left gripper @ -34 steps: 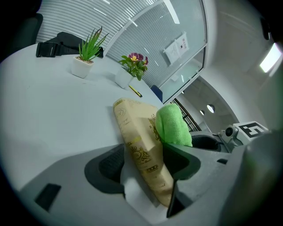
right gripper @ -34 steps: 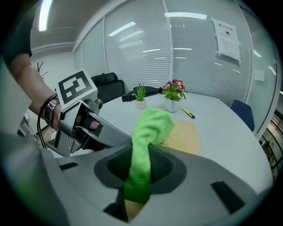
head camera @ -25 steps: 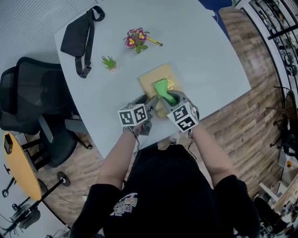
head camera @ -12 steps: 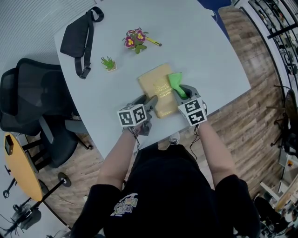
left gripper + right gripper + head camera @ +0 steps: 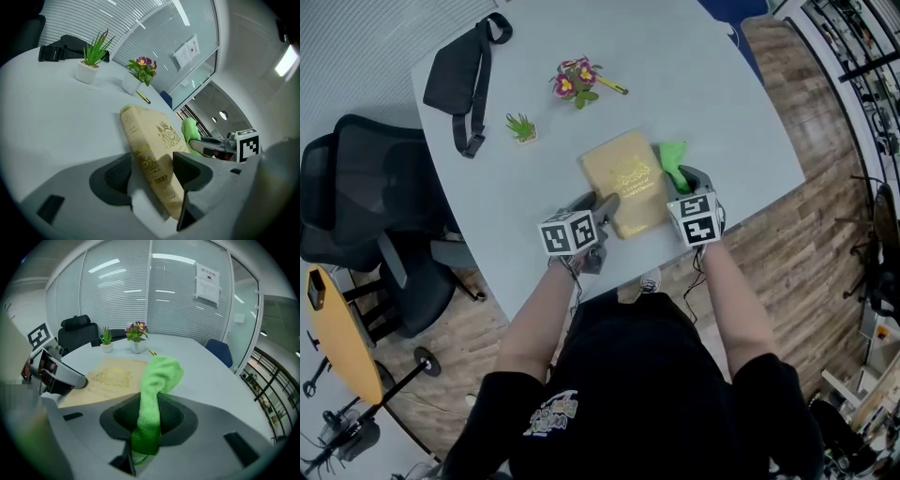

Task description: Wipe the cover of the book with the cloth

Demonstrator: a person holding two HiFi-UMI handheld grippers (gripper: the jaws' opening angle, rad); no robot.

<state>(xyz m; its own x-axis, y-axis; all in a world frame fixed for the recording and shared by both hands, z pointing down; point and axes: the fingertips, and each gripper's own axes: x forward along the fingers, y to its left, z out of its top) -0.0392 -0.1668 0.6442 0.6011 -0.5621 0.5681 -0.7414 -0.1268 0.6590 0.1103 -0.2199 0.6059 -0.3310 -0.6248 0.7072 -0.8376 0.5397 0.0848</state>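
A tan book [image 5: 628, 181] with gold print lies flat on the white table [image 5: 722, 103]. My left gripper [image 5: 605, 203] is at its near left corner. In the left gripper view the book's spine [image 5: 149, 161] sits between the two pads, so that gripper [image 5: 152, 165] is shut on the book. My right gripper [image 5: 682, 180] is shut on a bright green cloth [image 5: 673, 157]. The cloth's free end is just past the book's right edge, off the cover. In the right gripper view the cloth [image 5: 157, 378] rises from the jaws, with the book [image 5: 110, 379] to its left.
At the far side of the table are a black bag [image 5: 459, 80], a small green plant [image 5: 521, 127], a pot of pink flowers [image 5: 573, 79] and a yellow pen [image 5: 612, 85]. A black office chair [image 5: 366, 202] stands at the left. The table's edge runs close to my body.
My right gripper has carried the cloth rightward across the cover and off the book's right edge. The left gripper and the book have stayed put.
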